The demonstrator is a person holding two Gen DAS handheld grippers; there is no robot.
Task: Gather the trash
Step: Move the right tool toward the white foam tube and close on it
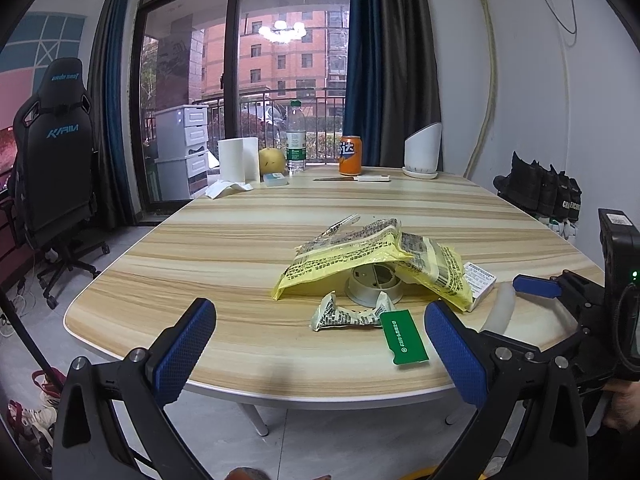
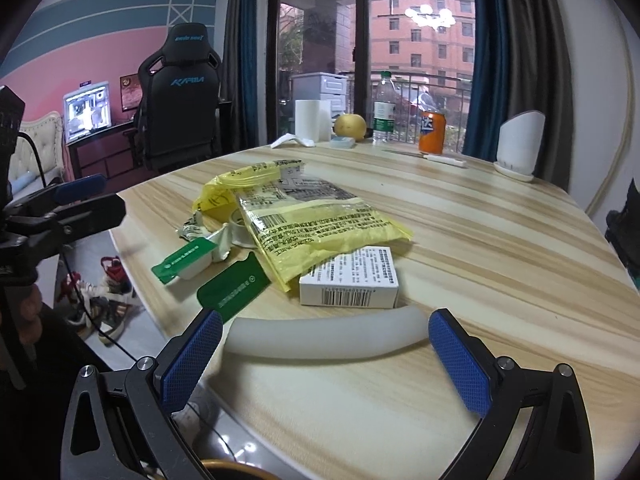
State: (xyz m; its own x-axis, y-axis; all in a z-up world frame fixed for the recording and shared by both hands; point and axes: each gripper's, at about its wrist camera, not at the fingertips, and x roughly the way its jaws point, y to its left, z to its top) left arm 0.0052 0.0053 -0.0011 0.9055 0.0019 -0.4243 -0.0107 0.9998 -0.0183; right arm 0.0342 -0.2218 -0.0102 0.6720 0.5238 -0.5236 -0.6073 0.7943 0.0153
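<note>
Tabletop (image 2: 480, 240) white tube (image 2: 320, 336) lies crosswise between spread right jaws.

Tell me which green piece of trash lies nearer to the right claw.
The flat dark green card, beside the white tube. The other green piece is a small sealed cup farther left.

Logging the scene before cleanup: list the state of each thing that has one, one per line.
left gripper: open, empty
right gripper: open, empty
yellow bag: torn open, crumpled
white box: lying flat, closed
water bottle: upright, capped
orange can: upright
green lid: lying flat on table
</note>
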